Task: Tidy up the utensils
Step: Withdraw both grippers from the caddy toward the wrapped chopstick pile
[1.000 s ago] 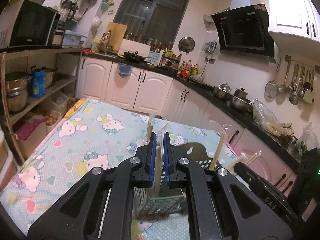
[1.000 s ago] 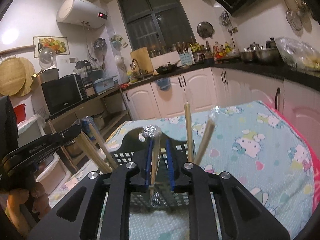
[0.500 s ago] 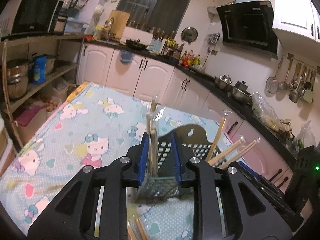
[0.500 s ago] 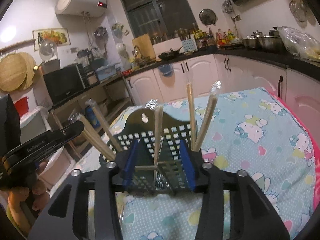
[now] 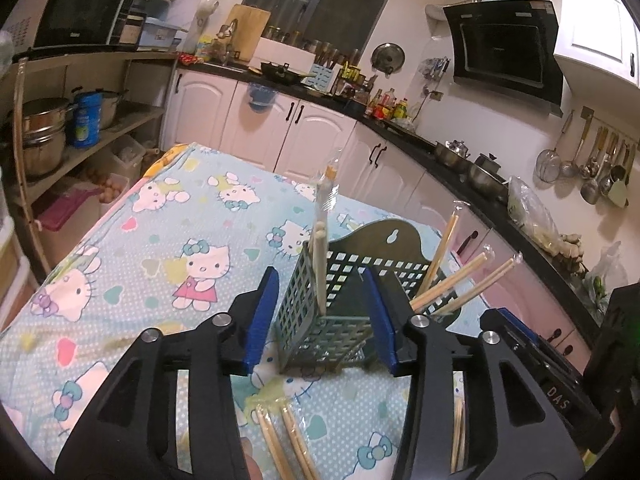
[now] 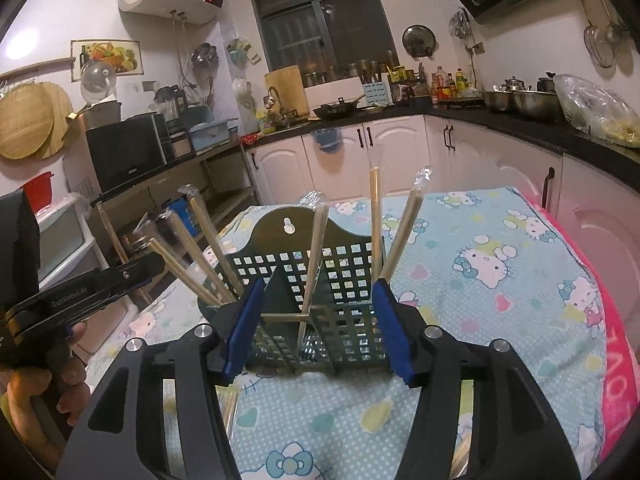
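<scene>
Presently, two grippers are catalogued over one table.

Left gripper (image 5: 320, 320): black frame, blue pads (image 5: 262, 312). The jaws have just been opening and stand apart, gripping nothing. Between them, seen beyond the tips, stands the corner of the utensil basket (image 5: 316, 320), with a wrapped chopstick pair (image 5: 322, 248) upright in its near compartment; neither pad is seen to press on it.

Right gripper (image 6: 316, 324): same make. Its jaws have likewise just been opening and are set wide, with nothing clamped. The basket front is framed between the pads, and one wrapped chopstick pair (image 6: 314, 264) leans in the middle compartment, clear of both pads.

Utensil basket: dark green plastic, square lattice walls, raised back plate with a hanging hole, divided into compartments. It is placed on the tablecloth (image 6: 500, 240), just ahead of both grippers.

Contents, right wrist view: a cluster of wrapped chopsticks (image 6: 200, 252) is fanned out toward the left from the left compartment; two more sticks (image 6: 396, 224) are stood in the right compartment, one near upright, one tilted right. A short stick is lodged crosswise low in the lattice.

Loose items: further wrapped chopsticks (image 5: 288, 444) are laid flat on the cloth below the left gripper.

Tablecloth: pale blue, dotted, printed with cartoon cats, pink border at the right edge.

A hand (image 6: 44, 384) is seen at the left of the right wrist view, wrapped around the left gripper's handle.

Surroundings: white kitchen cabinets (image 6: 396, 152) are ranged behind the table.
</scene>
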The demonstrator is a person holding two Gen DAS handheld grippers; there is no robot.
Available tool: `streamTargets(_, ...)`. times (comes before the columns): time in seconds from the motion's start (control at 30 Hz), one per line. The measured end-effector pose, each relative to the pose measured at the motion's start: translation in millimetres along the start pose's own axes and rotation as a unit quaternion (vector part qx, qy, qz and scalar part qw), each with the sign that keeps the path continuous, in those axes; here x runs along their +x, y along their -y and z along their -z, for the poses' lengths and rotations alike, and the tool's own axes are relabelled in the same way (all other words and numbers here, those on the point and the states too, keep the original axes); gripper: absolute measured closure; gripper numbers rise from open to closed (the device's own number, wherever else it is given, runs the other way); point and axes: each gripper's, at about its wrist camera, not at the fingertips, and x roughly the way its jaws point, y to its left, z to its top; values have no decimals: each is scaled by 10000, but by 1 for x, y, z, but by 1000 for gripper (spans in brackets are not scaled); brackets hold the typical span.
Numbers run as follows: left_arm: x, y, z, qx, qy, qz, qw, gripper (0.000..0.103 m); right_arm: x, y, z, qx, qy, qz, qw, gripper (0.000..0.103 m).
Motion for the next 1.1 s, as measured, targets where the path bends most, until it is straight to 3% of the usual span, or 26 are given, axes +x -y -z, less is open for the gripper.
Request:
streamTargets(0.13,-6,-3,4,-31,-18,-61,10000,62,-7,-1,3,17,-22,-39,10000,38)
streamTargets(0.47,-25,-12,17,-85,-78,-175,9998,53,-21,-8,11,-10,-125,-139,9998,30)
streamTargets(1.1,-57,-33,49,-158,-271,-518,9982,30,-44,-6,34,-12,-468,-112,9988,23)
